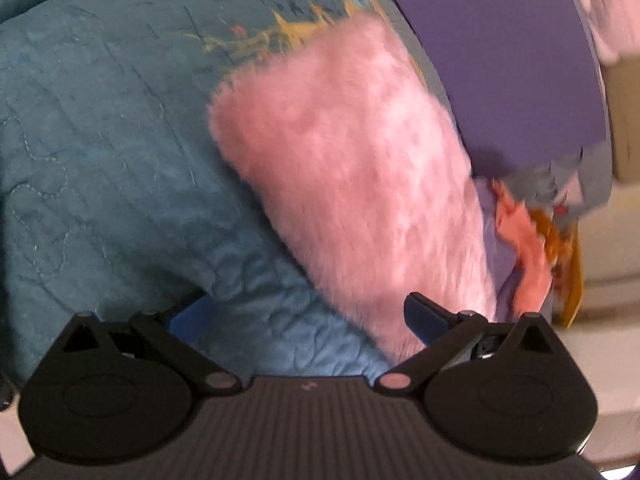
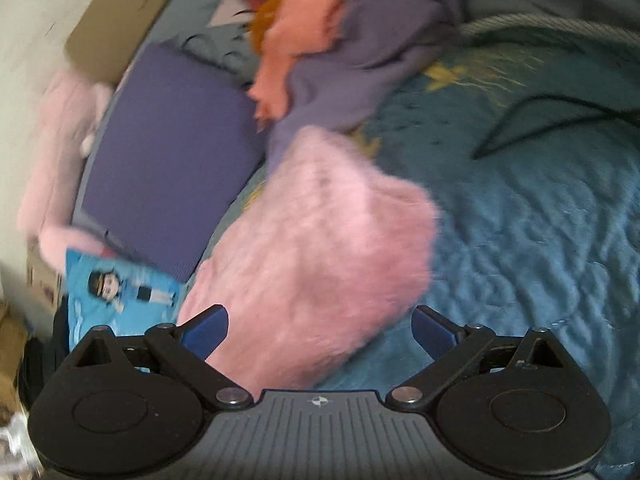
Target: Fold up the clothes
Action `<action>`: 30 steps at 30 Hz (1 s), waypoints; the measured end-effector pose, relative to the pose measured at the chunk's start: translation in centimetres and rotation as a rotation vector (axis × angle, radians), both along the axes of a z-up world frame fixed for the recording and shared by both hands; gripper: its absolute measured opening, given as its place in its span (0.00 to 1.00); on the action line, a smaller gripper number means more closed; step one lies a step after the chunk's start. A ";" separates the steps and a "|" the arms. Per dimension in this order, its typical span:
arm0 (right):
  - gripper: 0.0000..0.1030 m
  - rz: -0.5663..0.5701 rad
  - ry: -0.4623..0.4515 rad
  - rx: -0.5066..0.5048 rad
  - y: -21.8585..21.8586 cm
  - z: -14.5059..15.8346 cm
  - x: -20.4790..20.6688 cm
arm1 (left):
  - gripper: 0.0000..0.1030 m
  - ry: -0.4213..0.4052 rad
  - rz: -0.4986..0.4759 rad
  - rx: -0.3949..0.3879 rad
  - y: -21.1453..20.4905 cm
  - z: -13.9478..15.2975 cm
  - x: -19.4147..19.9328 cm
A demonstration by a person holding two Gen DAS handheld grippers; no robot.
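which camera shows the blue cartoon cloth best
The right wrist view: the blue cartoon cloth lies in plain sight beside the pink fluffy garment. The left wrist view catches only a blue sliver at its top edge.

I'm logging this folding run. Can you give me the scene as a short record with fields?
surface: blue quilt
garment: fluffy pink piece, lying folded on the quilt
left tongs: open, holding nothing
right tongs: open, holding nothing
beside garment: purple pillow
pile behind: purple cloth and orange cloth
image: motion blurred
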State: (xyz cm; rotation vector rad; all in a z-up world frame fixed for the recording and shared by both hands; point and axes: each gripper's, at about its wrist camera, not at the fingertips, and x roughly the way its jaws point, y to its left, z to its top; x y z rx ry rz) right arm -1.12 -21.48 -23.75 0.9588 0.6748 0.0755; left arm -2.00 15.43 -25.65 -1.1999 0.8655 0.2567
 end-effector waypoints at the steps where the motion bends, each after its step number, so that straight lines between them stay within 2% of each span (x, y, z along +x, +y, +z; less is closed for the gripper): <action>1: 0.97 -0.011 0.004 0.015 -0.2 -0.4 0.2 | 1.00 -0.008 0.023 0.001 0.4 0.0 0.1; 8: 0.98 -0.084 -0.009 0.073 -0.4 -1.8 2.3 | 1.00 -0.036 0.200 -0.046 3.1 -0.6 1.1; 11: 1.00 -0.122 -0.027 0.073 -0.1 -1.9 3.3 | 1.00 -0.085 0.266 -0.089 4.0 -1.2 1.2; 14: 1.00 -0.148 -0.048 0.066 0.2 -2.1 4.2 | 1.00 -0.122 0.301 -0.141 4.4 -1.9 1.5; 17: 1.00 -0.169 -0.063 0.072 0.4 -2.2 5.3 | 1.00 -0.190 0.285 -0.190 4.2 -2.3 2.6; 21: 0.99 -0.178 -0.074 0.086 0.5 -2.1 6.5 | 0.99 -0.177 0.323 -0.230 4.2 -2.8 3.6; 23: 0.86 -0.176 -0.061 0.081 0.5 -2.2 7.0 | 0.92 -0.160 0.335 -0.225 4.2 -2.8 4.0; 24: 0.80 -0.176 -0.048 0.076 0.5 -2.3 7.3 | 0.73 -0.144 0.324 -0.197 4.2 -2.5 4.2; 25: 0.60 -0.179 -0.036 0.075 0.5 -2.5 7.3 | 0.52 -0.122 0.307 -0.161 4.1 -2.3 4.5; 26: 0.44 -0.183 -0.023 0.073 0.4 -2.6 7.4 | 0.50 -0.102 0.289 -0.130 4.1 -2.2 4.7; 28: 0.36 -0.176 -0.018 0.075 0.3 -2.8 7.4 | 0.42 -0.090 0.276 -0.094 4.1 -1.8 4.8; 29: 0.32 -0.165 -0.022 0.041 0.5 -2.4 7.4 | 0.41 -0.080 0.252 -0.036 3.7 -1.1 5.2; 30: 0.30 -0.149 -0.026 -0.012 0.8 -1.8 7.4 | 0.38 -0.064 0.208 0.067 3.0 0.1 5.8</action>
